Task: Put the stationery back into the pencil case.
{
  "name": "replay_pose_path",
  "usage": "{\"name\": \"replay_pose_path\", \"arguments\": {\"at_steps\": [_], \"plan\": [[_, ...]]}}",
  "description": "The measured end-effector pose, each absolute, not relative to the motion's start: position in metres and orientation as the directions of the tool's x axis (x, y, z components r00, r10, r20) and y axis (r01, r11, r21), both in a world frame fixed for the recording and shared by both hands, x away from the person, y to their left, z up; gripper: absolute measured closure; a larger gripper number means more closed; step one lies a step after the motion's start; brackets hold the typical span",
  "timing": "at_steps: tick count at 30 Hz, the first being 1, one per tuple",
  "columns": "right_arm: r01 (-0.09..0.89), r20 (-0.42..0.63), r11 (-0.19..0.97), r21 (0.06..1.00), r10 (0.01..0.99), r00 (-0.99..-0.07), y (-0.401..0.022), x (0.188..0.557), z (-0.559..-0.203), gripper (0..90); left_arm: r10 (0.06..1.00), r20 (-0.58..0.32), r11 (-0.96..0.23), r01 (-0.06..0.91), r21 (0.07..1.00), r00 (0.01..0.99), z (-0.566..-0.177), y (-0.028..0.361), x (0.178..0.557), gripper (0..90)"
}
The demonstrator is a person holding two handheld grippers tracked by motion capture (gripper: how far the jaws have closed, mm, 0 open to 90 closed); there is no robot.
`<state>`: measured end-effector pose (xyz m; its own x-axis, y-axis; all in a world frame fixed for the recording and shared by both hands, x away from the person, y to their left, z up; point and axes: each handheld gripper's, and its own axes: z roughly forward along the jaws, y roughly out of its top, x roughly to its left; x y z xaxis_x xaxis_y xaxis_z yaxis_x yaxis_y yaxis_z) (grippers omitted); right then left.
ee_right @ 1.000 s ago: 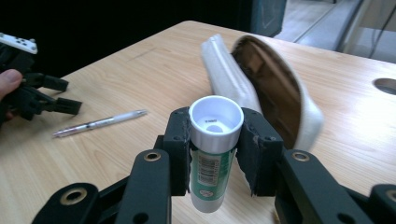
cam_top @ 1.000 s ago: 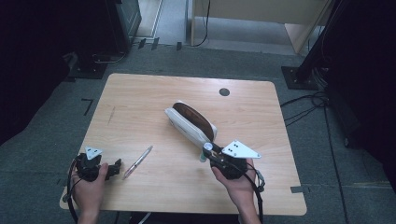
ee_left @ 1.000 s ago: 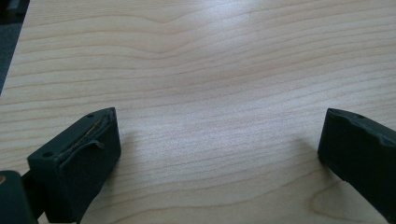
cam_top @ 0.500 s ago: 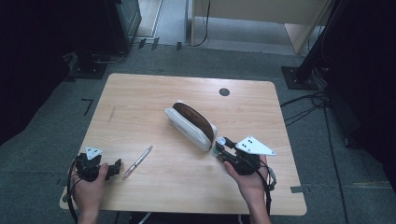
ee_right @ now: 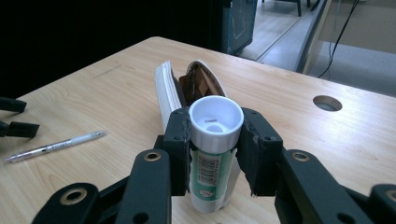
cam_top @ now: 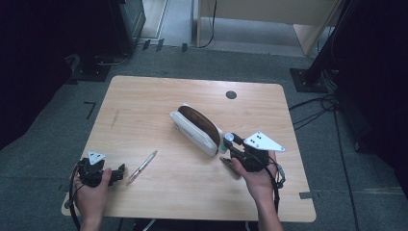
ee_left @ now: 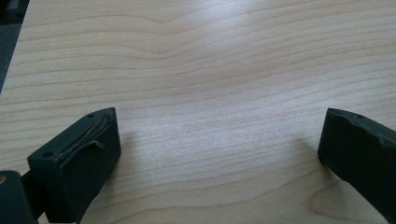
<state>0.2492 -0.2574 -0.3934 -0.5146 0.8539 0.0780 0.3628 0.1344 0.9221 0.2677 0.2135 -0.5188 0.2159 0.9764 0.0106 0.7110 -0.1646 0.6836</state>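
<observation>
My right gripper is shut on a glue stick with a white cap and a green label, held upright just right of the near end of an open white pencil pouch. In the right gripper view the black jaws press both sides of the glue stick, and the pouch with its brown lining lies right behind it. A silver pen lies at the front left. My left gripper rests open on the table just left of the pen, with bare wood between its pads.
The light wooden table has a round cable hole near its far edge. Dark equipment and a stand base stand on the grey floor around it. The left gripper shows at the far left of the right gripper view, beyond the pen.
My right gripper has carried the glue stick a little right and farther away, along the pouch's near end. The left gripper, pen and pouch have stayed put.
</observation>
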Motion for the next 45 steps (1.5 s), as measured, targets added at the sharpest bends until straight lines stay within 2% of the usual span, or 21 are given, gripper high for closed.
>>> {"name": "replay_pose_path", "arguments": {"at_steps": [22, 45], "plan": [[0.339, 0.056, 0.144, 0.930, 0.854, -0.517, -0.242, 0.288, -0.386, 65.9, 0.976, 0.009, -0.164, 0.711, 0.684, 0.216, -0.519, 0.213, 0.268, 0.0], [0.386, 0.059, 0.165, 0.908, 0.860, -0.507, -0.221, 0.326, -0.407, 65.8, 0.976, 0.011, -0.165, 0.711, 0.684, 0.216, -0.519, 0.214, 0.268, 0.0]]}}
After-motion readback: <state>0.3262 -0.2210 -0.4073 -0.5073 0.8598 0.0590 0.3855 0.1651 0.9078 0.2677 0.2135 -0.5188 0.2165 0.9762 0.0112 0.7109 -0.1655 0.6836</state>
